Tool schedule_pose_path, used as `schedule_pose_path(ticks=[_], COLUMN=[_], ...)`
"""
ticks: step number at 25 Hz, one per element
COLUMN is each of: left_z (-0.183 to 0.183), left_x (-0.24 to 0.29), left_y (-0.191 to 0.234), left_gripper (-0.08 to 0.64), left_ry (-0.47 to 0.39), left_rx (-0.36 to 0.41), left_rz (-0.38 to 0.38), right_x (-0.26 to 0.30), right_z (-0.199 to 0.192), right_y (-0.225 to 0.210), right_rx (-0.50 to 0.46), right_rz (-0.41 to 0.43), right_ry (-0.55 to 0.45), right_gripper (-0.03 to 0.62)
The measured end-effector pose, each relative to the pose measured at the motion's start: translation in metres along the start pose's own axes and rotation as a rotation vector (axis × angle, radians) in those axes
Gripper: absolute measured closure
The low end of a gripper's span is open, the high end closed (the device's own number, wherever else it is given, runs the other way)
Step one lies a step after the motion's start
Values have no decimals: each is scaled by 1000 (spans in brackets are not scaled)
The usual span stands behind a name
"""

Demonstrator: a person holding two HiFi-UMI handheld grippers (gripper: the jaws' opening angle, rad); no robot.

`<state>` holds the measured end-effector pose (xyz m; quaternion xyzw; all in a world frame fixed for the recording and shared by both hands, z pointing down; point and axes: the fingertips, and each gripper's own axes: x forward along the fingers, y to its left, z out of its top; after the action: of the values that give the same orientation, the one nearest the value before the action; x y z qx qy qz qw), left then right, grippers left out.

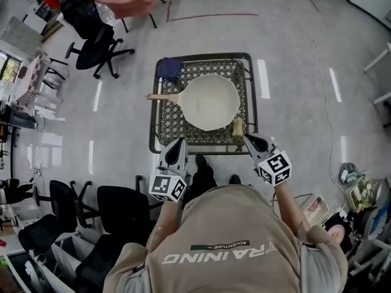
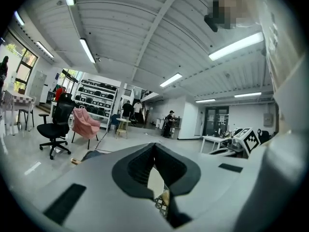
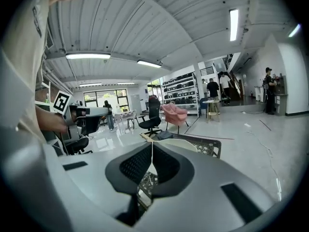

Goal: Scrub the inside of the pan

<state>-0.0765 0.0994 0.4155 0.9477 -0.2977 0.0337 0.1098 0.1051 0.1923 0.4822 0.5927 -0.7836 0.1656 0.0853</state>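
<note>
- Cream-coloured pan [image 1: 211, 101] sits in the middle of the black wire-mesh bench [image 1: 174, 118]. It's round and smooth-looking, with a pale wooden handle [image 1: 162, 96] pointing left.
- Yellowish scrubber pad [image 1: 237, 127] lies just beside its near right rim and looks soft. A dark blue cloth [image 1: 169, 68] is bunched at the far left corner.
- Left tongs [image 1: 179, 141] and right tongs [image 1: 248, 138] are both closed with nothing in them, at the bench's near edge.
- Worry: nothing pins the pan, so scrubbing could slide it on the mesh. Closed tongs would also just shove that pad off.

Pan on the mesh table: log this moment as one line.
pan: untouched, on mesh table | tan scrubber: beside pan, not held | left gripper: shut, empty | right gripper: shut, empty, near scrubber
</note>
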Motion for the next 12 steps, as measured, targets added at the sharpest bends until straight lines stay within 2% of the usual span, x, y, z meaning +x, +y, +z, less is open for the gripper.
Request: schedule_pose_path(ticks=[3, 8, 12], left_z=[13, 48, 53], left_x=[33, 70, 95], left_y=[31, 74, 100], left_gripper=[541, 541, 541], left_ry=[-10, -25, -18], left_rx=[18, 46, 59], left_rz=[-47, -141, -219], right_x=[31, 65, 79], right_z=[19, 74, 86], right_y=[-17, -36, -53], right_rx=[15, 70, 124], right_rz=[-62, -159, -253], right_ry=[3, -54, -68], right_gripper=[574, 575, 574])
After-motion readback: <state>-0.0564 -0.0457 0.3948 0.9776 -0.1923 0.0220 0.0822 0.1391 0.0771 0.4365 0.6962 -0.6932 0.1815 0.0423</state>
